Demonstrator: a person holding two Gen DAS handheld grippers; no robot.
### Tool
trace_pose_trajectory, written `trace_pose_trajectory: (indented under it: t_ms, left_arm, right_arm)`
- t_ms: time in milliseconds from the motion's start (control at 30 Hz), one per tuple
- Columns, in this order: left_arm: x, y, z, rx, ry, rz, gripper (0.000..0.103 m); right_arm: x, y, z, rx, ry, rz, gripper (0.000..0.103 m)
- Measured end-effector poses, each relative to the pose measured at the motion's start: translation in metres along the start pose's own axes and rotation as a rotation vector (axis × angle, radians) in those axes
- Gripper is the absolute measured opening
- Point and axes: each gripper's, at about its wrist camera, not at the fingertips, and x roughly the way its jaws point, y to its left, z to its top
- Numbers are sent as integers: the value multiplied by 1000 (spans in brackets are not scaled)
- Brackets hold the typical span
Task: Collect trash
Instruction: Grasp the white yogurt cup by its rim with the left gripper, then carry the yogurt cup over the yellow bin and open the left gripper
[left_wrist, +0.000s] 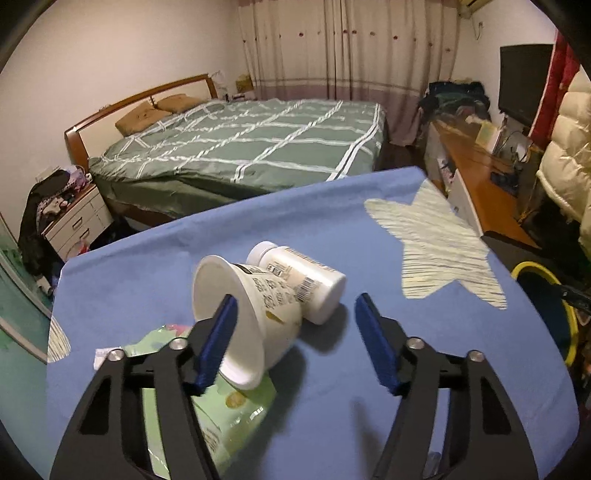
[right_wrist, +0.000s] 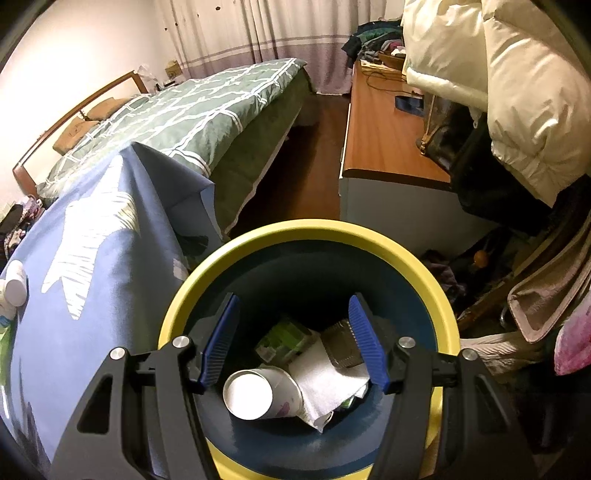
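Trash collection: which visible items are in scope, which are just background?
In scope: noodle cup, white bottle, green wrapper, yellow-rimmed bin, paper cup and tissue inside it.
Background: bed, white puffer jacket, desk, TV.

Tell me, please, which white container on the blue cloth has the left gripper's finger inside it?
The paper bowl, on its side: one blue finger sits inside its mouth. The capped bottle lies behind.
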Motion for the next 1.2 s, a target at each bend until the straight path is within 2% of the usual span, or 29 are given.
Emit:
trace_pose_trajectory:
  t_ms: [67, 100, 267, 333, 533, 700, 833, 967, 1200]
  left_arm:
    - [11, 4, 3, -6, 30, 8, 58]
    - [16, 5, 3, -9, 41, 9, 53]
    - [28, 7, 1, -14, 68, -5, 22]
    - [27, 5, -1, 2, 57, -3, 6]
    - [4, -4, -2, 34, -1, -2, 5]
    - [-34, -38, 4, 103, -49, -62, 5]
    - [-59, -92, 11, 192, -87, -153, 5]
    - [-68, -162, 16, 288, -96, -261, 5]
    - [-51, -282, 15, 383, -24, -434, 5]
  right_arm:
    - [0, 1, 1, 0, 0, 8, 59]
    - [0, 1, 1, -1, 0, 11, 59]
    - [-3, 2, 0, -8, -7, 28, 59]
    - [-5, 0, 0, -4, -12, 33, 59]
    - [-26, -8, -7, 0, -50, 40, 59]
    - [-50, -17, -17, -8, -92, 30, 59]
    - [-76, -34, -30, -7, -133, 6, 59]
    - [-94, -53, -39, -3, -155, -19, 59]
    - [-110, -82, -54, 2, -156, -55, 59]
